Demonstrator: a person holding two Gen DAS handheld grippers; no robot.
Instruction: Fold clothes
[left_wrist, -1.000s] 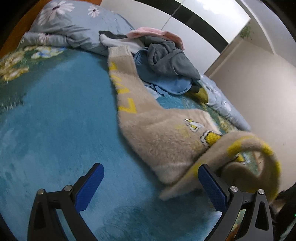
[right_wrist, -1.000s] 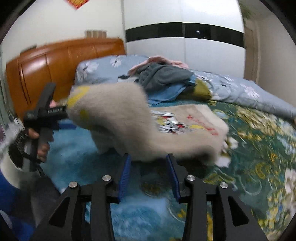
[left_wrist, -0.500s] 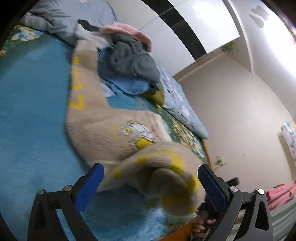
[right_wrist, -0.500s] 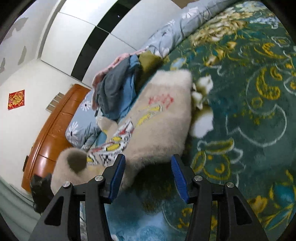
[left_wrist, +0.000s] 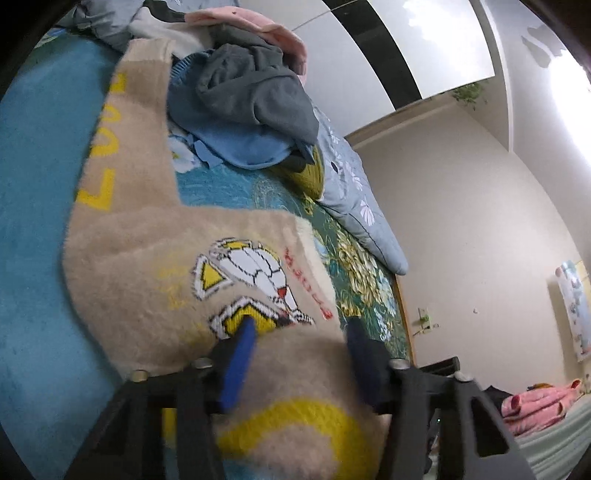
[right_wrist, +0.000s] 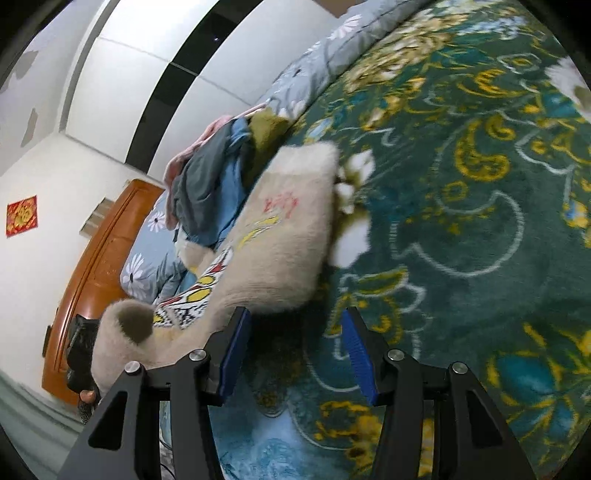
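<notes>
A fuzzy beige sweater (left_wrist: 140, 266) with yellow letters and a cartoon print lies on the blue and green floral bedspread (left_wrist: 29, 206). One sleeve stretches toward the clothes pile. My left gripper (left_wrist: 299, 354) is shut on the other beige sleeve with a yellow stripe (left_wrist: 303, 406), folded over the sweater's body. In the right wrist view the sweater (right_wrist: 280, 236) lies just beyond my right gripper (right_wrist: 295, 350), which is open and empty over the bedspread (right_wrist: 461, 184). The held sleeve cuff (right_wrist: 129, 325) shows at the left.
A pile of grey, blue and pink clothes (left_wrist: 243, 92) sits at the head of the bed next to a floral duvet (left_wrist: 354, 192). A wooden headboard (right_wrist: 96, 266) and white wardrobe (right_wrist: 155, 74) stand behind. White pom-poms (right_wrist: 351, 214) lie by the sweater's edge.
My left gripper has closed on the striped sleeve and swung toward the sweater's body. My right gripper has let go of the sweater, opened and tilted over the bedspread.
</notes>
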